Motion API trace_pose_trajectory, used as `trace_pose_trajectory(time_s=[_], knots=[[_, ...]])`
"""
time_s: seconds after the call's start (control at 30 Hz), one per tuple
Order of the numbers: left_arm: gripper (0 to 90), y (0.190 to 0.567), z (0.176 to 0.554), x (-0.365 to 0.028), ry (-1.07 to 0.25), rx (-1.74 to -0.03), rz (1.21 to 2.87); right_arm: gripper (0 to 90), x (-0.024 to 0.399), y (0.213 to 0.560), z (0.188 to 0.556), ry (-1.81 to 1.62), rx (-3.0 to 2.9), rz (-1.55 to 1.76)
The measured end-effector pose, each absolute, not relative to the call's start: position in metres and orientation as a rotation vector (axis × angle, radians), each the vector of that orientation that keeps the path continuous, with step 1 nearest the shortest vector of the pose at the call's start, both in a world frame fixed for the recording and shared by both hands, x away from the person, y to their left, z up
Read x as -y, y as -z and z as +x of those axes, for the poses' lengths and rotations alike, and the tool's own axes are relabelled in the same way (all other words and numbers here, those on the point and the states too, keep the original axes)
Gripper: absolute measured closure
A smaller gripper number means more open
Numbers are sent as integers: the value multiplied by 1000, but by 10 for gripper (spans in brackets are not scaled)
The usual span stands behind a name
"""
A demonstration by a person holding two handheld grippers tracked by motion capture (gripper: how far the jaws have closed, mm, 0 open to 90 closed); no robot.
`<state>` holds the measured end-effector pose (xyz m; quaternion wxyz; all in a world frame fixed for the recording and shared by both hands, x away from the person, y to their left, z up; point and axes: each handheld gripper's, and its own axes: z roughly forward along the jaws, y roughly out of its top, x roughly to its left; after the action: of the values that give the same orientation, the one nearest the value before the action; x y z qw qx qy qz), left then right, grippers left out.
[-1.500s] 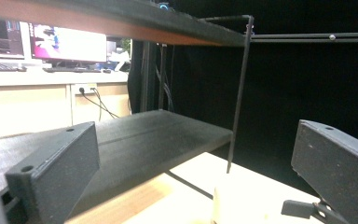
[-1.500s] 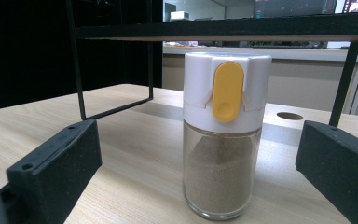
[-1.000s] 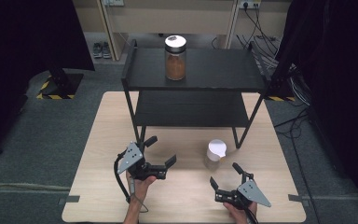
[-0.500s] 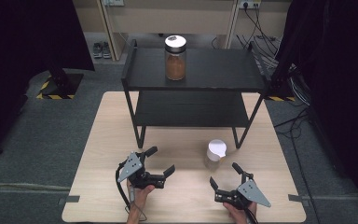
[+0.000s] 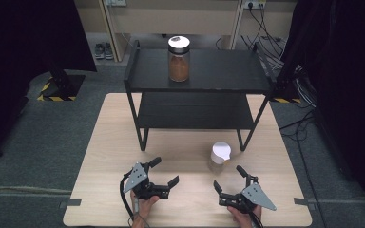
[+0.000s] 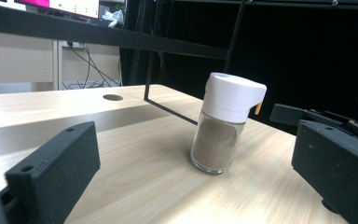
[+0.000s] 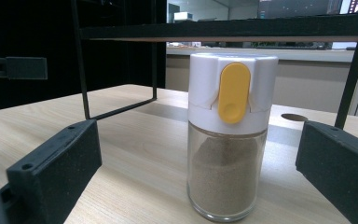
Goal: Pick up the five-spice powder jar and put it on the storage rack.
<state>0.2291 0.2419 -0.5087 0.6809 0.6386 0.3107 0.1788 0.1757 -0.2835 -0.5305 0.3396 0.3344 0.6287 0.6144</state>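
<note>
The small glass shaker with a white cap [image 5: 219, 156] stands upright on the light wooden table [image 5: 104, 142], near the black metal shelf [image 5: 204, 71], probably brown powder inside. Right claw [image 5: 231, 183] gapes empty just before it; left claw [image 5: 164, 172] likewise, farther off.

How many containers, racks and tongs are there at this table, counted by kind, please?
Small shakers with a white cap: 1
Large jars on the rack's top shelf: 1
Black two-shelf racks: 1
Tongs: 2, left and right, both open
Total: 5
</note>
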Motion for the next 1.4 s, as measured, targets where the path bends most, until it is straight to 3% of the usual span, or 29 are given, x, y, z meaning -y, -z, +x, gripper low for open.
trace_pose_trajectory(time_s=[0.57,1.4], knots=[[3,519,204,-231,-487,-730,1482,4,283,530,176,-1599,-1638,869],[2,528,198,-233,-473,-738,1466,4,284,530,176,-1599,-1640,867]])
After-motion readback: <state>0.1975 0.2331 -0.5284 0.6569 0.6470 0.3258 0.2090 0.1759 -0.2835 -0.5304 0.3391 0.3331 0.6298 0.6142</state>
